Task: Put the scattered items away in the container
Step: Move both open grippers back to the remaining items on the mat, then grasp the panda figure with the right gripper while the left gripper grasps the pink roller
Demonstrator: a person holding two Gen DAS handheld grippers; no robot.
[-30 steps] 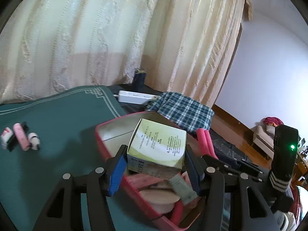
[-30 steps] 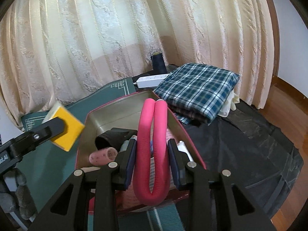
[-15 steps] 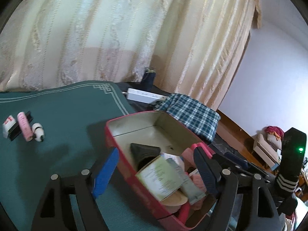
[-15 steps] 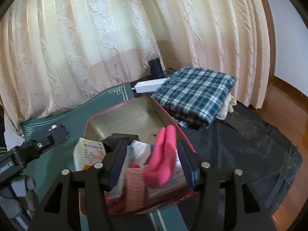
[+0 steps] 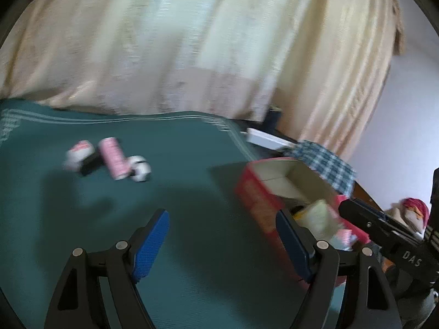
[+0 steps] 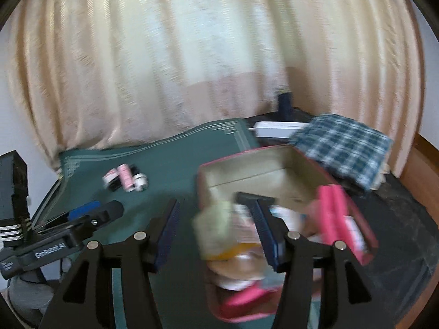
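A red tin box point(image 6: 356, 208) stands on a green mat point(image 6: 170, 170), holding a pale carton point(image 6: 216, 224), a pink foam curler point(image 6: 330, 213) and other small items. It also shows in the left wrist view point(image 5: 255, 194). A pink roller point(image 5: 114, 157), a white-and-pink piece point(image 5: 78, 155) and a small white roll point(image 5: 140, 168) lie together on the mat, far left. My left gripper point(image 5: 223, 242) is open and empty over the mat, left of the box. My right gripper point(image 6: 216, 233) is open and empty at the box's near left corner.
A folded plaid cloth point(image 6: 343, 148) lies right of the box, on a black sheet point(image 6: 397, 233). A white power strip point(image 6: 279, 128) and a dark spool point(image 6: 285, 104) sit behind it. Cream curtains point(image 6: 192, 54) hang at the back.
Both grippers opened: the left dropped the carton and the right dropped the pink curler into the box. Both have swung left, toward the items on the mat.
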